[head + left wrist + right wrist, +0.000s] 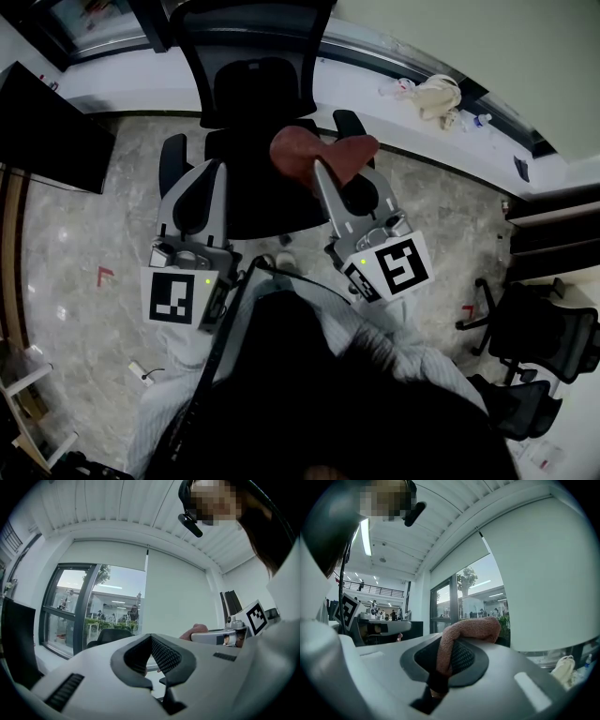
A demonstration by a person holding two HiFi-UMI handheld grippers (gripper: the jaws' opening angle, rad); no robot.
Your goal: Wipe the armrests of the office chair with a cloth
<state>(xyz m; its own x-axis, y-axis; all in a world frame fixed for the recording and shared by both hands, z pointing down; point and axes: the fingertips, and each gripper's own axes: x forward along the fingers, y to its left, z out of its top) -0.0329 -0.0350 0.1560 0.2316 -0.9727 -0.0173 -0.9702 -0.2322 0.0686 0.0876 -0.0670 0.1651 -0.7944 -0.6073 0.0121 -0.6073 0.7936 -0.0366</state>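
A black office chair (258, 202) stands in front of me, with its left armrest (172, 156) and right armrest (350, 122) flanking the seat. My right gripper (320, 165) is held over the seat's right part and is shut on a red-brown cloth (323, 150). The cloth bunches out past the jaw tips. In the right gripper view the cloth (471, 627) is pinched between the pads of the right gripper (449, 654). My left gripper (215, 167) hovers over the seat's left side, close to the left armrest. Its jaws are shut with nothing in them, as the left gripper (151, 641) also shows in its own view.
A dark screen (47, 117) stands at the left. A second black chair (536, 339) is at the lower right. A cream bag (438, 94) and small items lie on the window ledge behind the chair. The floor (103, 216) is pale marble.
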